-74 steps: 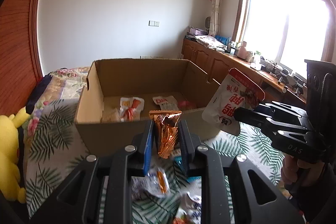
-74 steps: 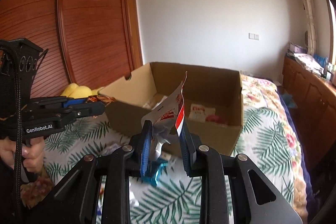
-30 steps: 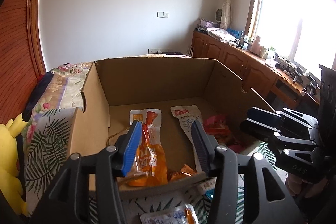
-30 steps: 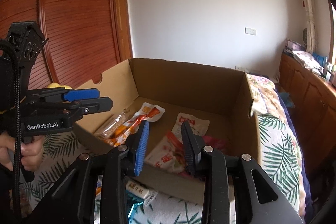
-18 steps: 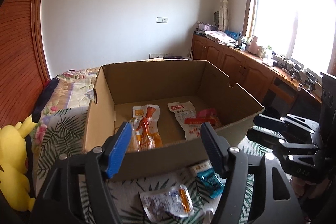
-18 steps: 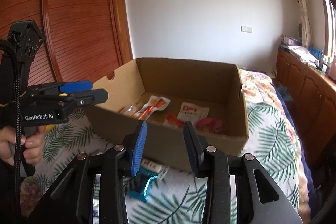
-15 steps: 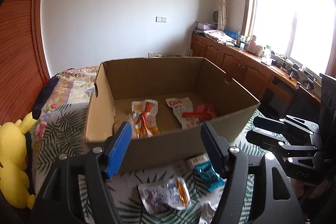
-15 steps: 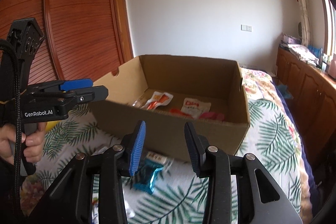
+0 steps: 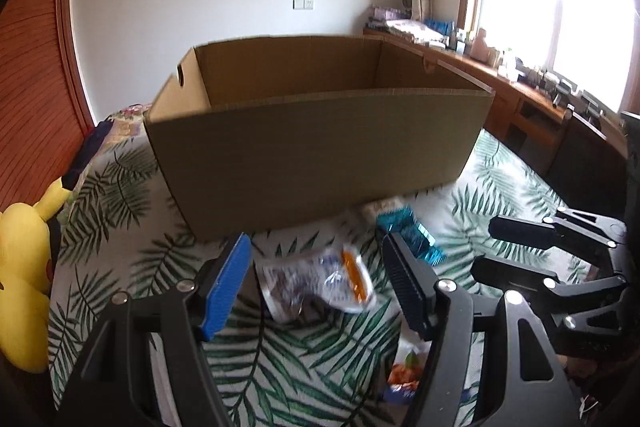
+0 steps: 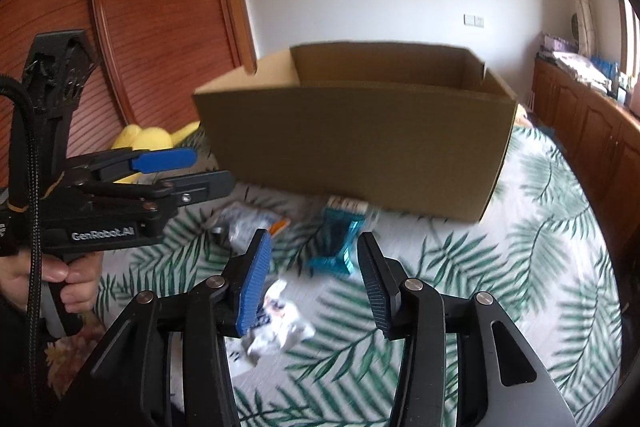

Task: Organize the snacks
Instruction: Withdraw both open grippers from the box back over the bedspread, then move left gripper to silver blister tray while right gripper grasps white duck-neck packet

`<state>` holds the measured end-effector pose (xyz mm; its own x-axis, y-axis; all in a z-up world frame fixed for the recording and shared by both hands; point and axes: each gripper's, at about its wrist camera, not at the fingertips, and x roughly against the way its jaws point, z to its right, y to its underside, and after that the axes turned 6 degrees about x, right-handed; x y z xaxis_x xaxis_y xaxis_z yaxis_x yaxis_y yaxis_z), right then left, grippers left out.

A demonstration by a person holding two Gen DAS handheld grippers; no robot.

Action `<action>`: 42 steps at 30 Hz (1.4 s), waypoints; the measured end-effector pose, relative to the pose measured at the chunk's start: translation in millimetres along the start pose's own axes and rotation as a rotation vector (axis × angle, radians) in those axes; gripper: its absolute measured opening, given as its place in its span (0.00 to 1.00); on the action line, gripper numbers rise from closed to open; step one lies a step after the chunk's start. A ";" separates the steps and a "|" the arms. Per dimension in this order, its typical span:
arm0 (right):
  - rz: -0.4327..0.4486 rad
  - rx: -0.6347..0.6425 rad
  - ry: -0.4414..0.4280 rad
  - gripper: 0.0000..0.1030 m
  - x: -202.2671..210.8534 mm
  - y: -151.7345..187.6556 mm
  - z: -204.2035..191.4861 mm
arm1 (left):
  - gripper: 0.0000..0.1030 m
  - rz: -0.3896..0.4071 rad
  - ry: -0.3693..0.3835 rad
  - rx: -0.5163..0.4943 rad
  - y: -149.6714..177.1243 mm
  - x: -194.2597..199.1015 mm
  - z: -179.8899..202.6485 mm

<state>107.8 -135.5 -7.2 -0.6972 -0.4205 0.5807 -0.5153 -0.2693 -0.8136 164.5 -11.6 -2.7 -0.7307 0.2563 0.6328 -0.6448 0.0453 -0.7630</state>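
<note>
Leaf-printed white bed cover (image 9: 120, 195) carries everything; no bench here. Brown corrugated cardboard box (image 9: 316, 143), open-topped, sits mid-bed, its contents hidden at this angle. Loose snacks lie on the cover just before the box's near wall: clear-and-white crinkled packet with an orange stripe (image 9: 320, 279), teal foil packet (image 9: 412, 235), small white packet with red print (image 10: 276, 323). Left claw (image 9: 316, 283) spread wide, empty, framing the clear packet. Right claw (image 10: 312, 283) likewise released, over the teal packet. Judged step: reaching for the next pickup. Next: lower, pinch, lift over the box wall. Open cover to the right.
</note>
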 end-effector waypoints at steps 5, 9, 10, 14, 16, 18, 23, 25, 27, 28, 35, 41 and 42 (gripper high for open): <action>-0.021 0.000 -0.002 0.45 -5.3 10.6 -8.7 | 0.66 -0.038 -0.005 0.000 8.7 -10.6 -1.4; -0.029 -0.002 -0.007 0.45 -6.5 16.9 -14.6 | 0.66 -0.069 -0.021 -0.004 12.0 -22.9 -3.1; -0.031 -0.005 -0.010 0.45 -7.0 17.7 -15.8 | 0.66 -0.076 -0.029 -0.007 12.6 -25.7 -2.9; -0.032 -0.016 -0.016 0.45 -7.2 22.6 -18.8 | 0.66 -0.100 -0.043 -0.016 13.5 -37.0 -2.6; -0.034 -0.024 -0.022 0.46 -7.4 24.7 -20.1 | 0.66 -0.109 -0.052 -0.018 13.9 -41.9 -3.3; -0.039 -0.028 -0.025 0.46 -10.6 26.6 -22.3 | 0.66 -0.122 -0.053 -0.004 13.6 -48.2 -5.4; -0.045 -0.032 -0.027 0.47 -9.4 27.7 -26.1 | 0.66 -0.162 -0.032 0.055 13.8 -58.8 -14.8; -0.046 -0.031 -0.027 0.48 -6.7 29.7 -26.0 | 0.66 -0.168 -0.030 0.063 14.8 -60.2 -16.6; -0.050 -0.037 -0.028 0.50 -5.8 31.7 -25.9 | 0.66 -0.168 -0.028 0.065 14.6 -60.5 -18.3; -0.052 -0.040 -0.028 0.50 -6.9 32.9 -24.8 | 0.66 -0.169 -0.030 0.063 14.8 -60.7 -18.0; -0.077 -0.068 -0.043 0.56 -16.1 36.8 -25.7 | 0.66 -0.167 -0.031 0.066 14.7 -60.3 -18.8; -0.091 -0.062 -0.036 0.61 -20.8 37.2 -33.1 | 0.66 -0.167 -0.032 0.065 15.4 -60.9 -17.6; -0.093 -0.059 -0.035 0.62 -21.8 36.8 -34.9 | 0.66 -0.167 -0.032 0.062 15.8 -61.0 -17.0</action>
<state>86.7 -106.0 -48.8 -0.6277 -0.4260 0.6515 -0.6062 -0.2575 -0.7525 202.7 -10.1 -55.6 -0.6181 0.2189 0.7550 -0.7700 0.0244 -0.6375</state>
